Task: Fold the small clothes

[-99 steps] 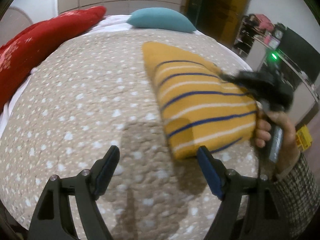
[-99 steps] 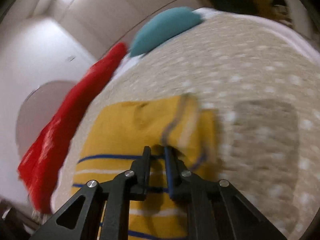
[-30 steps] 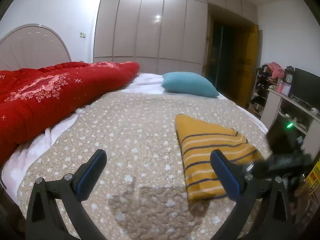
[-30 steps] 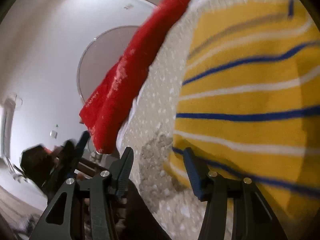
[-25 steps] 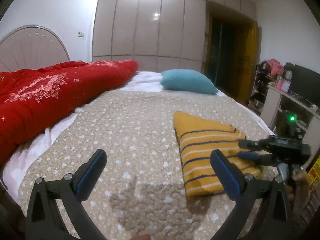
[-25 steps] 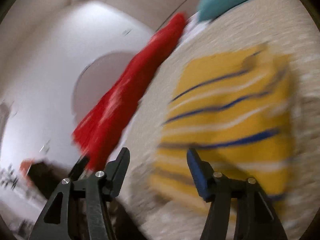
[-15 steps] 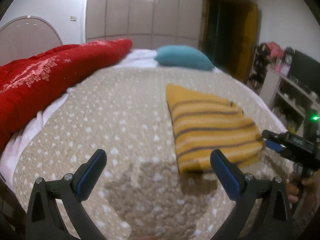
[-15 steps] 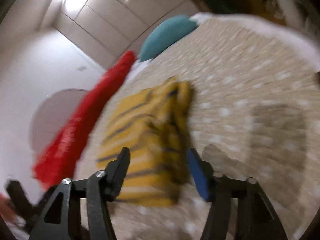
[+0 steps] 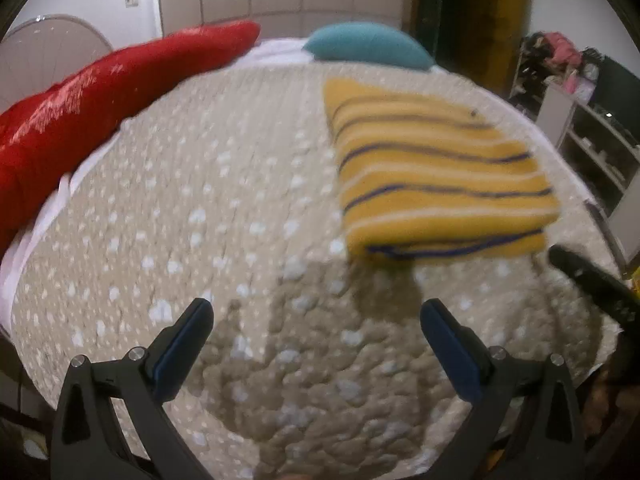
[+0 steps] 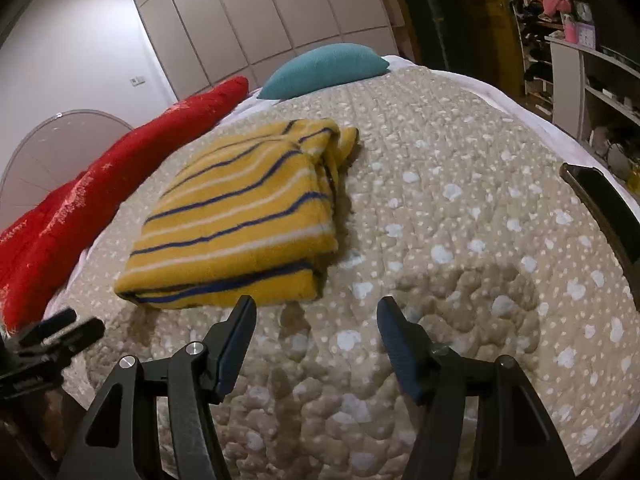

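A folded yellow garment with blue and white stripes (image 9: 436,184) (image 10: 248,216) lies flat on the beige spotted bedspread (image 9: 224,208) (image 10: 460,208). My left gripper (image 9: 316,308) is open wide over bare bedspread, short of the garment's near edge, with nothing between its fingers. My right gripper (image 10: 316,302) is open too, just in front of the garment's near right corner and not touching it. In the left wrist view the right gripper's dark finger (image 9: 588,284) shows at the right. In the right wrist view the left gripper (image 10: 56,332) shows at the lower left.
A red quilt (image 9: 100,92) (image 10: 120,152) runs along the bed's left side. A teal pillow (image 9: 368,50) (image 10: 324,66) lies at the far end. A dark flat object (image 10: 600,200) sits at the bed's right edge. Shelves (image 10: 600,80) stand to the right.
Both grippers tipped down toward the bed. The right gripper swung off the garment's side and now faces its near edge, jaws wider. The garment lies still.
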Available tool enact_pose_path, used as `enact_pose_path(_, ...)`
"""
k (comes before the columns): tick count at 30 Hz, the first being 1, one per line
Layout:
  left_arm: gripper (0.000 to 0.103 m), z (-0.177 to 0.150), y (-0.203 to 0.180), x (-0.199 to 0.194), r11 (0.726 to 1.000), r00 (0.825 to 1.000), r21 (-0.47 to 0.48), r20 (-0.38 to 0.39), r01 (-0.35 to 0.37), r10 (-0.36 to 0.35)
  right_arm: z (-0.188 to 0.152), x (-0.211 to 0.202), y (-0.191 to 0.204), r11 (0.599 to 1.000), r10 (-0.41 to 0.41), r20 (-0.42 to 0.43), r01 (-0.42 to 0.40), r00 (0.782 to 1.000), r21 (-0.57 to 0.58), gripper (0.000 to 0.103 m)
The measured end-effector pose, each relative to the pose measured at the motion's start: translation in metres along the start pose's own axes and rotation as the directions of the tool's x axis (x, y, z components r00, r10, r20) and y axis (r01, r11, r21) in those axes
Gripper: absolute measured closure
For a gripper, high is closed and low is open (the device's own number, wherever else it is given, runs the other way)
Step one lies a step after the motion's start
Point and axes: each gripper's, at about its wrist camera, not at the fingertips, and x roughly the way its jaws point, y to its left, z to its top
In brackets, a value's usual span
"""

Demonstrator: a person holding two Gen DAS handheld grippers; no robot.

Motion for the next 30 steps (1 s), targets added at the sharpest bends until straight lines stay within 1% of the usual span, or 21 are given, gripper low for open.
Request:
enact_pose_path(5,0.0,-0.01,0.002,0.022,1.0,0.996,-0.017,-0.085,-0.001,-0.001,-0.005,0.005,0.006,0.998,-0.05,0.005,0.05,0.999,-0.045,0.032)
enact_pose_path(10,0.0,-0.016,-0.002,0.026,1.0,0.997,0.001,-0.07,-0.028,0.028,-0.01,0.013,0.015,0.99,-0.096,0.016,0.097,0.995,-0.099,0.027)
enact_pose_path(20,0.0,-0.017,-0.002,0.03,0.999,0.997,-0.001,-0.066,-0.035,0.035,-0.021,0.023,0.029,0.967,-0.194,0.042,0.198,0.98,-0.159,0.021)
enact_pose_path(30,0.0,-0.02,-0.007,0.029,0.999,0.997,0.002,-0.058,-0.046,0.046,-0.027,0.029,0.037,0.95,-0.245,0.076,0.255,0.966,-0.179,0.016)
